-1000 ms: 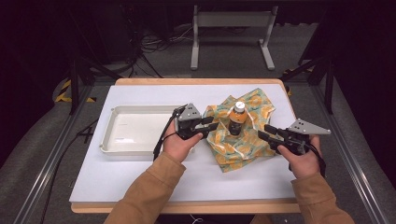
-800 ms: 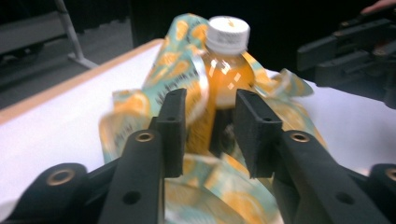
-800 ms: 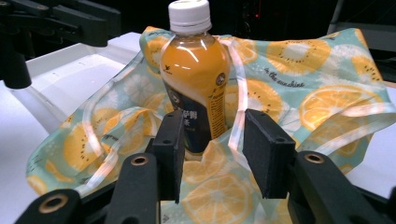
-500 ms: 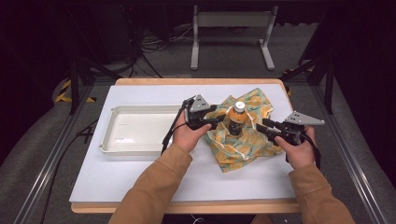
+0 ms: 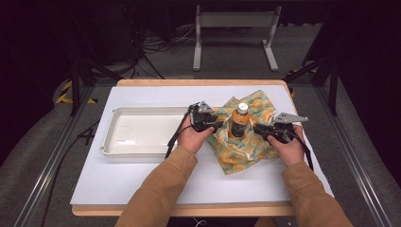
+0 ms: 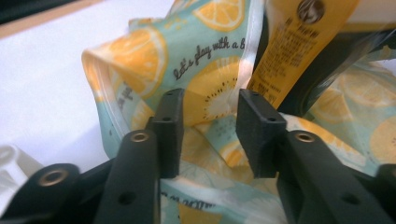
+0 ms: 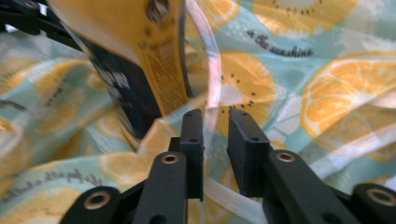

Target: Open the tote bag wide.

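Note:
A dark bottle [image 5: 239,120] with an orange label and white cap stands upright on a lemon-print cloth [image 5: 246,149] on the white table top. My left gripper [image 5: 218,126] lies low at the bottle's left. Its jaws have just been closing, and a raised fold of the cloth [image 6: 140,60] fills the gap between its pads [image 6: 170,130]. My right gripper [image 5: 257,128] reaches in from the bottle's right. Its jaws have also just been closing and stand narrow on the cloth's pale hem [image 7: 212,93]. The bottle [image 7: 140,70] rises just behind both sets of jaws.
A white tray [image 5: 142,152] sits left of the cloth, close to the left hand. The table's wooden edge [image 5: 189,208] runs along the front. Cables trail from both grippers. A metal stand [image 5: 234,21] and floor cables lie beyond the table.
Both hands moved inward toward the bottle and sank to the cloth. The cloth is now bunched closer around the bottle's base.

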